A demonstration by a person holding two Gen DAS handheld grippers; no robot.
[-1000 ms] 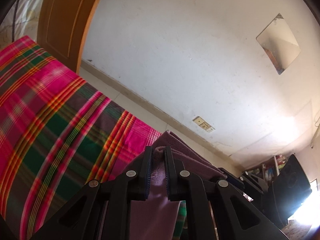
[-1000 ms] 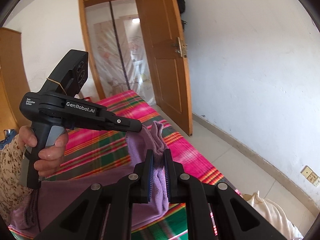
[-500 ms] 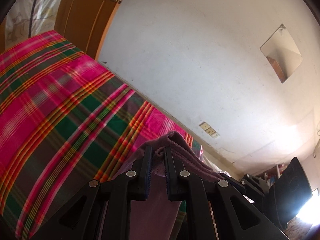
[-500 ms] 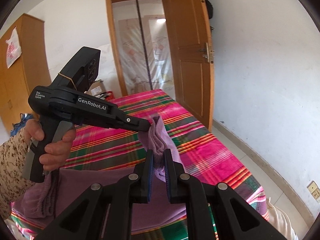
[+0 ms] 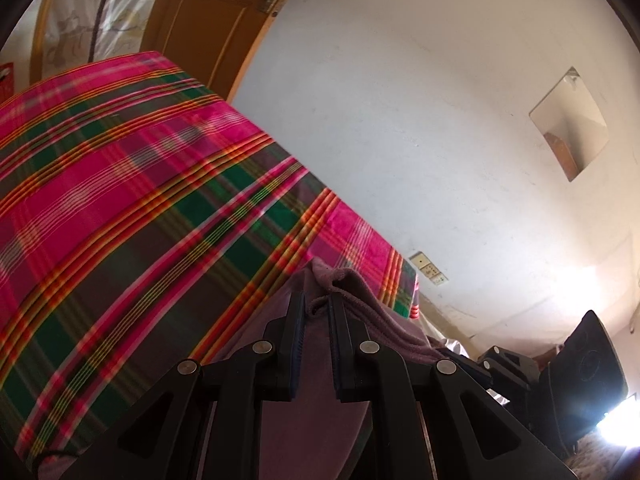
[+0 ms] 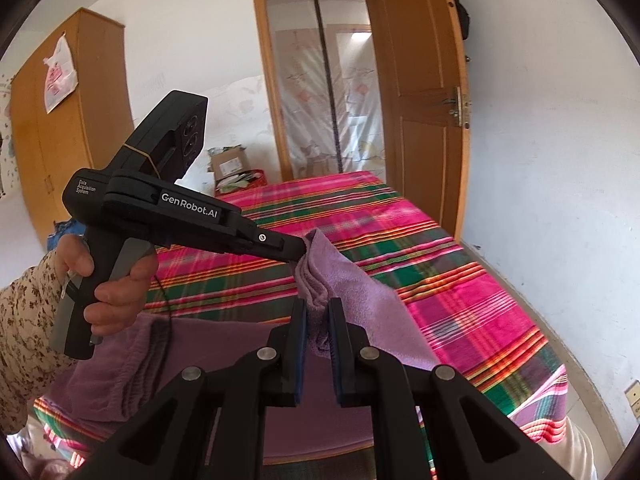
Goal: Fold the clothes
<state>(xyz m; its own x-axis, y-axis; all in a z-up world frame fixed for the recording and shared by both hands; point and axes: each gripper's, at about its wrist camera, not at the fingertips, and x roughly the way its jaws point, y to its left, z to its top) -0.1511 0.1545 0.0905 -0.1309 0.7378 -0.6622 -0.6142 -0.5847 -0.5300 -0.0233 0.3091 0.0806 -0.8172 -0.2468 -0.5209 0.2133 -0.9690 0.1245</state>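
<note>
A purple garment (image 6: pixel 360 292) is lifted above the bed with the pink and green plaid cover (image 6: pixel 400 240). My left gripper (image 5: pixel 317 304) is shut on a bunched edge of the purple garment (image 5: pixel 360 300). It also shows in the right wrist view (image 6: pixel 296 250), gripping the garment's upper corner. My right gripper (image 6: pixel 318 308) is shut on the same garment just below that. The rest of the garment hangs down and trails over the bed's near edge (image 6: pixel 132 356). The right gripper's body shows in the left wrist view (image 5: pixel 520 364).
An open wooden door (image 6: pixel 424 112) and a curtained doorway (image 6: pixel 324 96) stand beyond the bed. A wooden wardrobe (image 6: pixel 64 128) is at the left. A white wall (image 5: pixel 400 120) with a socket (image 5: pixel 428 268) runs along the bed's right side. A cardboard box (image 6: pixel 232 164) sits behind the bed.
Both grippers have tilted down toward the bed while still holding the garment. More of the plaid cover and the room's far end now shows in both views.
</note>
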